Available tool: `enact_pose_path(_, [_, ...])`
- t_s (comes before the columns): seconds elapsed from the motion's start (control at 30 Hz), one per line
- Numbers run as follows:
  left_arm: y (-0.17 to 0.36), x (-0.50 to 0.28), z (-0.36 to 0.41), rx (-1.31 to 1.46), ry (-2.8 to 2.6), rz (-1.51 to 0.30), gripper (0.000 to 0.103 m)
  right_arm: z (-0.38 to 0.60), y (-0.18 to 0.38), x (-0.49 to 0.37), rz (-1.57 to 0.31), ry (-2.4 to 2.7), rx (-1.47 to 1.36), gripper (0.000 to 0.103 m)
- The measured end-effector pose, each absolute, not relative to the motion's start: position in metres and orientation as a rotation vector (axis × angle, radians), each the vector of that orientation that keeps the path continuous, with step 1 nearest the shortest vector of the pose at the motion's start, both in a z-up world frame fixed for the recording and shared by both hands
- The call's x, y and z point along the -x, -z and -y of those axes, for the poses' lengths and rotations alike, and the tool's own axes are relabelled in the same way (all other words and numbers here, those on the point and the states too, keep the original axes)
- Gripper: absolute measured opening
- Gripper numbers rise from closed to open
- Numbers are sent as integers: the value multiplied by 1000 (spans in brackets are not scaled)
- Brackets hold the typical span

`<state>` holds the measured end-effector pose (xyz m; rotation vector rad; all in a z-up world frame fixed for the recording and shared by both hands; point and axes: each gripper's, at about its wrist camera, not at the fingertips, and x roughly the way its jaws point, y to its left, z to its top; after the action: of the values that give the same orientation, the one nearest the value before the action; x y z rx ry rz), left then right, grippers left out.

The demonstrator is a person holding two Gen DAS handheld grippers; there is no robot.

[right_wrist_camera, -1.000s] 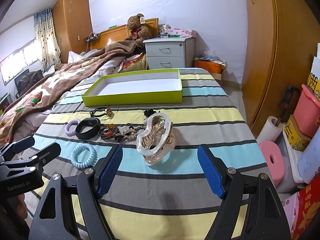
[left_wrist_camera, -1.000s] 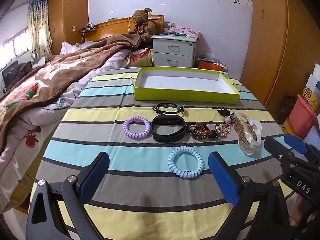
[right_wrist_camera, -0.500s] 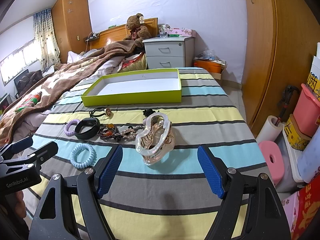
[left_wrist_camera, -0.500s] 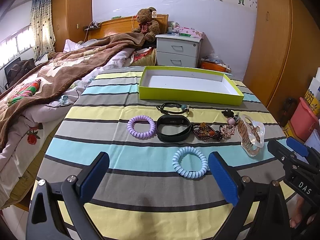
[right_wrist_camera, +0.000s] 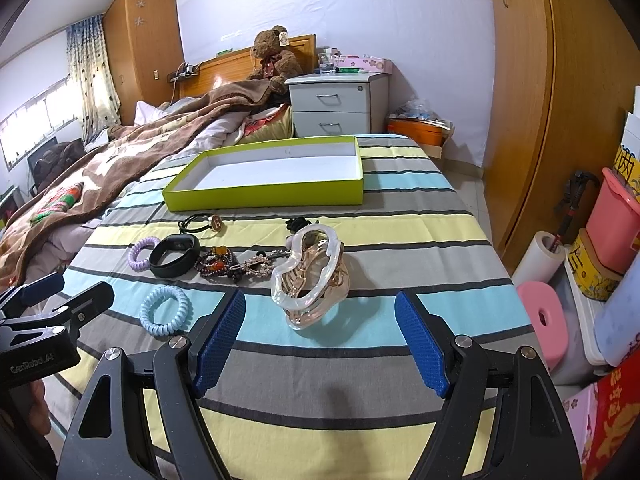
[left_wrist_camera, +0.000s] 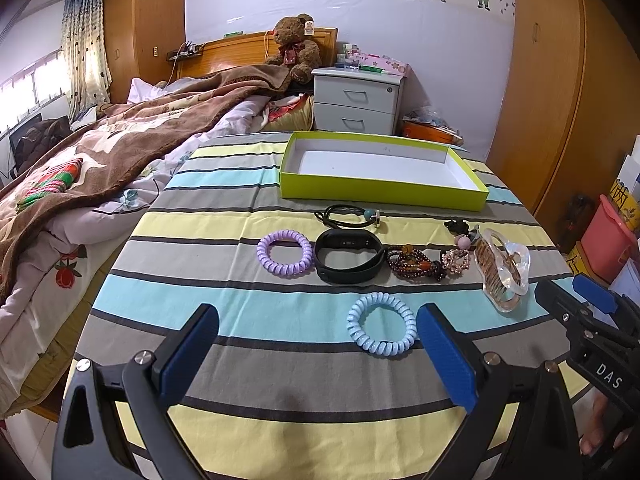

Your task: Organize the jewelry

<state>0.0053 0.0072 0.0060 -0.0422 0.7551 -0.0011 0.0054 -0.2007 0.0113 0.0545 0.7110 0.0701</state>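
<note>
Translucent hair claw point(right_wrist_camera: 310, 276) sits at twelve o'clock between the right gripper point(right_wrist_camera: 320, 344)'s wide jaws; pinch its body squarely. Left gripper point(left_wrist_camera: 318, 356) hangs wide too.

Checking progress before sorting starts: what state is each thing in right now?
Left tool: open, holding nothing.
Right tool: open, holding nothing.
Green box: lidless, empty.
Blue coil hair tie: flat on the cloth, untouched.
Purple coil hair tie: flat on the cloth.
Black wristband: resting on its edge.
Clear hair claw: shut, beside the beaded bracelets.
</note>
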Motion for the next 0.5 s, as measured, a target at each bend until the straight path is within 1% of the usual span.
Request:
enact_pose_path(0.27, [-3, -8, -6, 57, 14, -769, 100, 202, -9, -11, -727, -48, -51, 77])
enact_pose_path(0.5, [2, -18, -13, 95, 75, -824, 100, 209, -8, -25, -761, -28, -57, 77])
